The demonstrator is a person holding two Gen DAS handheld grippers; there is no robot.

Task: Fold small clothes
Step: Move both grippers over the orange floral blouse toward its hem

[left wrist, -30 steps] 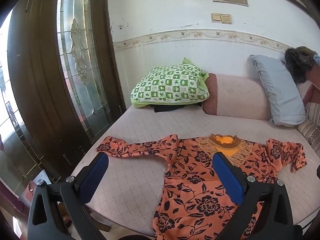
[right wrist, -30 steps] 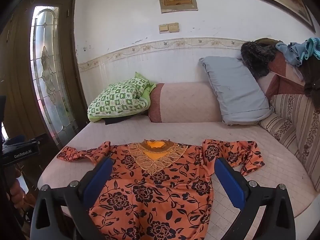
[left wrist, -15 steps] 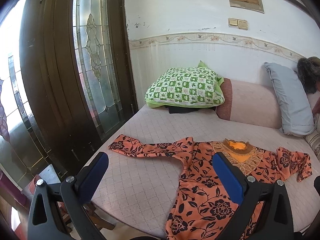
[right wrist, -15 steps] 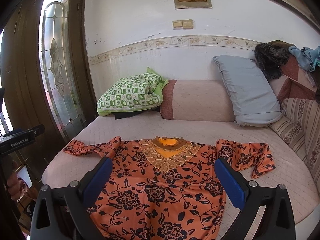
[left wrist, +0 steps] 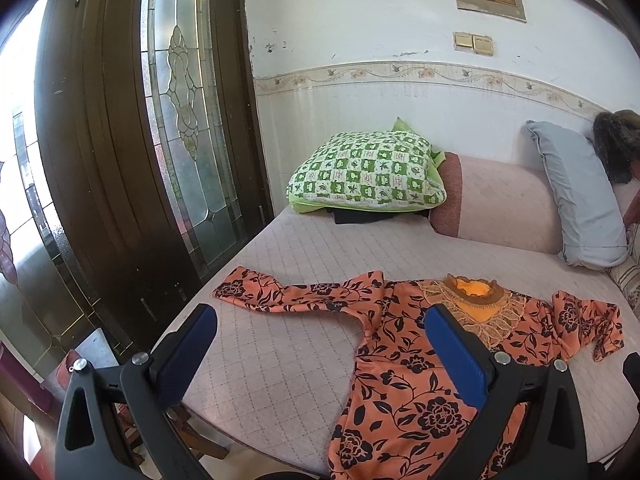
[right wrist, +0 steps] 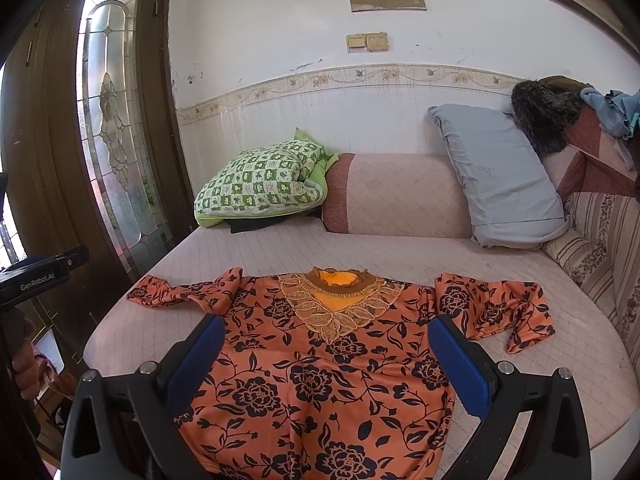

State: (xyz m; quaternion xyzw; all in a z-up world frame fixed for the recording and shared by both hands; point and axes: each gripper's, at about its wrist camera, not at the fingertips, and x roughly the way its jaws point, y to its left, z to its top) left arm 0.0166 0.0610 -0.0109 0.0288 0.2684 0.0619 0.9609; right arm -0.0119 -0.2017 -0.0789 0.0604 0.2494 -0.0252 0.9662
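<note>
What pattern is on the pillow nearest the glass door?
Green-and-white checks with leaf motifs on the square pillow; clearest in the left wrist view.

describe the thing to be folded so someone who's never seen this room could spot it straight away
On the pale pink quilted mattress, in front of the cushions along the wall, lies the orange top, spread flat with sleeves out. Unlike the green checked pillow and grey pillow behind it, it has black flowers and a gold lace collar.

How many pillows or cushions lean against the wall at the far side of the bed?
3: a green checked pillow on the left, a pink bolster in the middle, a grey pillow on the right. Others may be hidden under the clothes pile further right.
</note>
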